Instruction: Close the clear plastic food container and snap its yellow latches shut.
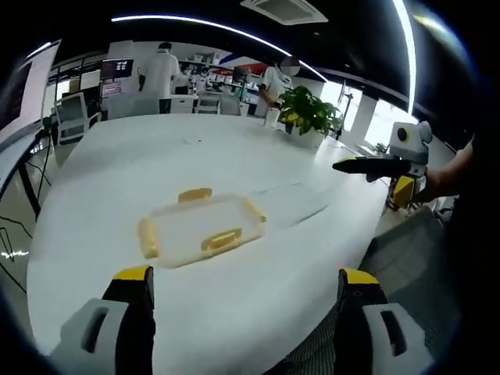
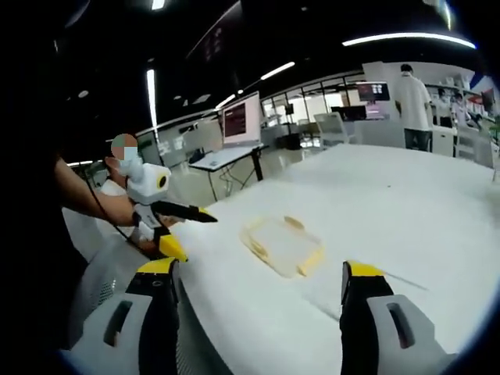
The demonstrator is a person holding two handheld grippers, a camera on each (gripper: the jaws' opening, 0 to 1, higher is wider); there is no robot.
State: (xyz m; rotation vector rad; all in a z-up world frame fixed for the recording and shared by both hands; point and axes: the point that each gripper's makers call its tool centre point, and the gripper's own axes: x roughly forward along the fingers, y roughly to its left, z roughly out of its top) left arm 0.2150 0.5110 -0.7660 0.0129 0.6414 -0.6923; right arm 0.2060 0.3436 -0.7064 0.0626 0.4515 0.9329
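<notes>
Both grippers hover short of the container, jaws wide and empty.

The clear container (image 1: 200, 229) with yellow latches (image 1: 221, 239) lies flat on the white worktop (image 1: 156, 156), ahead of the left gripper (image 1: 246, 283), likely nearer than the right gripper (image 2: 258, 280); its long axis runs across the left jaws.

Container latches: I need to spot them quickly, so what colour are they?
Yellow latches on the clear container; clearest in the left gripper view.
</notes>
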